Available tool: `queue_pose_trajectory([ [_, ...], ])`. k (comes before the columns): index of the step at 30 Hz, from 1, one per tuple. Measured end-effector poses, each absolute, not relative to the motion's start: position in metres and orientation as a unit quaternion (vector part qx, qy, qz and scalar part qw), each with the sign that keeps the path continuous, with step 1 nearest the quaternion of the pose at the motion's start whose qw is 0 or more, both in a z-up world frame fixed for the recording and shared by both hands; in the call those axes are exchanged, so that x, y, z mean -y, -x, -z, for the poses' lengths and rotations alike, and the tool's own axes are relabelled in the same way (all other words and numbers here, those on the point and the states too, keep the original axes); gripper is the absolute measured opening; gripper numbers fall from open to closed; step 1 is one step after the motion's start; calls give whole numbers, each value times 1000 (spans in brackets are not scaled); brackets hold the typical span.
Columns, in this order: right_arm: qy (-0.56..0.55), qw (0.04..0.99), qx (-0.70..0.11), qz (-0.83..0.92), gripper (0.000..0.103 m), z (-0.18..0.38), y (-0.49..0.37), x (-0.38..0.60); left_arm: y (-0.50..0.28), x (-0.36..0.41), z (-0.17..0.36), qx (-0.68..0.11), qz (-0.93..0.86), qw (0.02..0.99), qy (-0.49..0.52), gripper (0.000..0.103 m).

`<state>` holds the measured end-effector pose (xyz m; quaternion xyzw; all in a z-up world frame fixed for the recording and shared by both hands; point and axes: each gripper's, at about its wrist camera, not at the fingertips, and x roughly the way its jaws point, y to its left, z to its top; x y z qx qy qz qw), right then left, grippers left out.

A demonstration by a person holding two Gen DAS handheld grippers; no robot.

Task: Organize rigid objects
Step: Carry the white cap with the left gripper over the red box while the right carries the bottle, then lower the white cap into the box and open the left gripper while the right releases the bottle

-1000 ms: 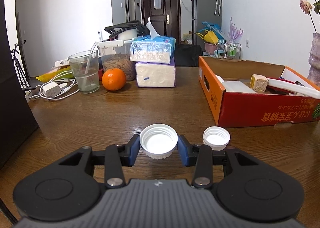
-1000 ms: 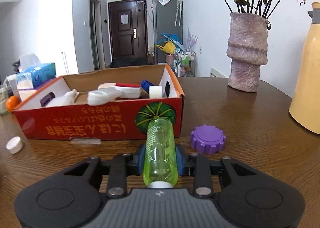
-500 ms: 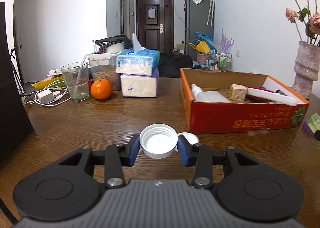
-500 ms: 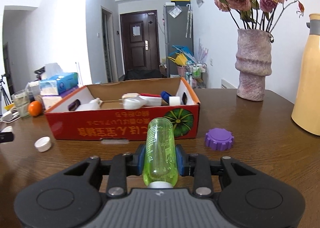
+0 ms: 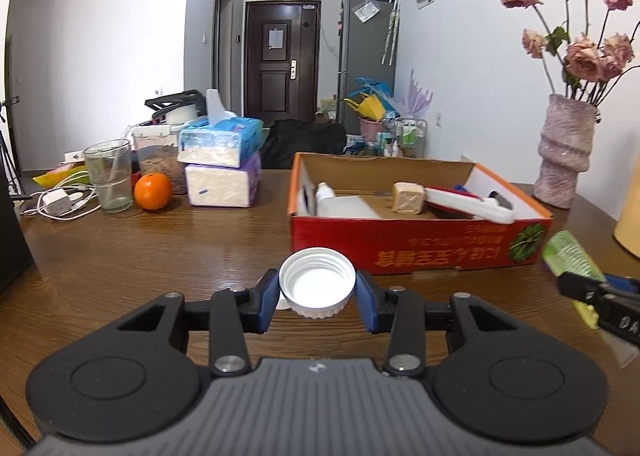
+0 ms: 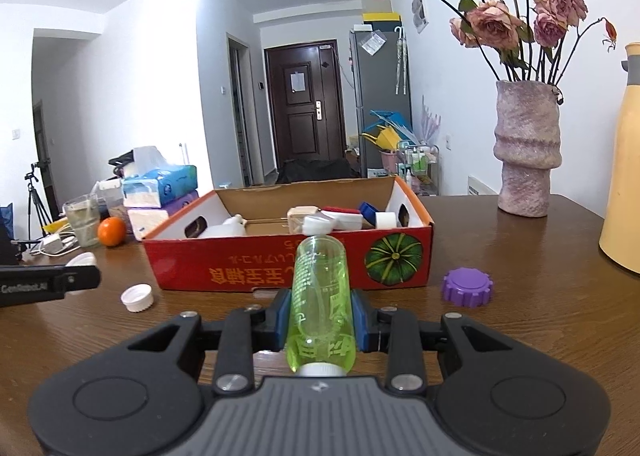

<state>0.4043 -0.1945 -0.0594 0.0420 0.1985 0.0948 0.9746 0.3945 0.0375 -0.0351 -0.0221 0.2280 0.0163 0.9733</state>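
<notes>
Both grippers are loaded and face the red cardboard box point(image 5: 416, 252), so the step in hand looks like the carry toward it. The left gripper point(image 5: 317, 290) has its fingers clamped on a white screw cap point(image 5: 317, 283), open side up, held clear of the table point(image 5: 160, 252) just short of the box's near wall. The right gripper point(image 6: 320, 314) has its fingers clamped on a green transparent bottle point(image 6: 320, 296), lying along the fingers with its white-capped end toward the camera.

The next move calls for lifting each load over the near wall and letting go above a bare patch of the box floor, which already holds a white bottle point(image 5: 344, 205), a wooden block point(image 5: 407, 198) and other pieces.

Loose on the table remain a small white cap point(image 6: 138, 297) left of the box and a purple toothed lid point(image 6: 467, 287) to its right. In the left wrist view that small cap is almost wholly hidden behind the left finger, and the box's far contents are too crowded to name.
</notes>
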Motion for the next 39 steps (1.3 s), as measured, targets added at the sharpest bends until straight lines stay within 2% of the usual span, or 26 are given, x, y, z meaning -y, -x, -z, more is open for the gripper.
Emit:
queue_pose_trajectory([
  [18, -58, 976, -171, -119, 30, 35, -407, 180, -406, -11, 14, -218, -16, 975, 44, 41],
  [39, -69, 976, -167, -123, 30, 23, -470, 161, -464, -16, -9, -198, -34, 976, 86, 41],
])
